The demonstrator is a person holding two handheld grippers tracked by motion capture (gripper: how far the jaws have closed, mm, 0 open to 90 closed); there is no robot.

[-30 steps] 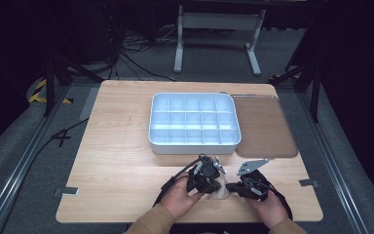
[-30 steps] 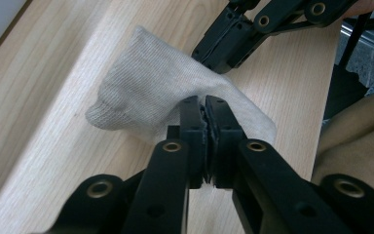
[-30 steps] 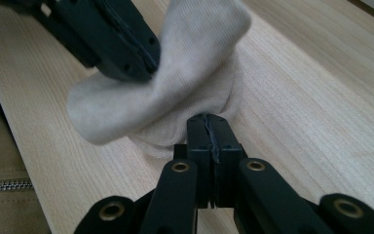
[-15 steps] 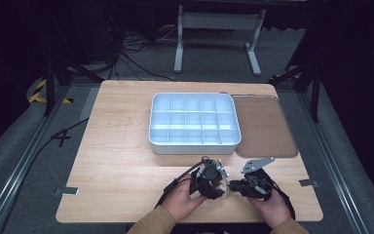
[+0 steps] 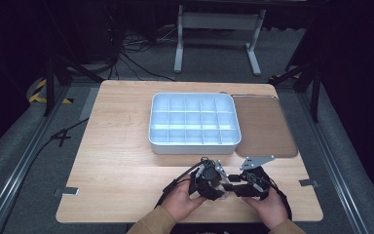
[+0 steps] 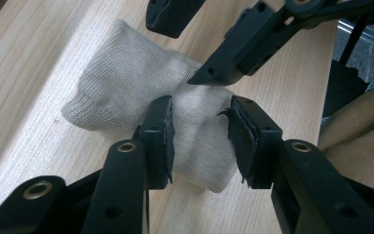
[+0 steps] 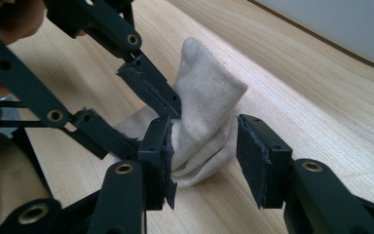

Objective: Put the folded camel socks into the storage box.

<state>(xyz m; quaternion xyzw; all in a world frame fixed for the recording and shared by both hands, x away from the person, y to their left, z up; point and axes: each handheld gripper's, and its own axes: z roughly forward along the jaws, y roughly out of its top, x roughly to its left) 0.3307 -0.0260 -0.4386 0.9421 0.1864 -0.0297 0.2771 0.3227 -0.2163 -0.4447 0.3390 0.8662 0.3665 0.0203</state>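
I am holding my left gripper (image 5: 222, 181) low at the near edge of the wooden table (image 5: 121, 146), pointing right toward my other hand, its jaws just having been opening and now standing released around a folded beige sock (image 6: 141, 97) lying on the wood. My right gripper (image 5: 231, 187) is pointing left to meet it, its jaws likewise just having been opening, one pad (image 7: 161, 146) brushing the sock and the other standing clear. Both my hands are resting close together in front of the white compartment tray (image 5: 193, 146).

Ribbed knit cloth sock (image 6: 141, 92) – matt wooden table (image 6: 44, 63).
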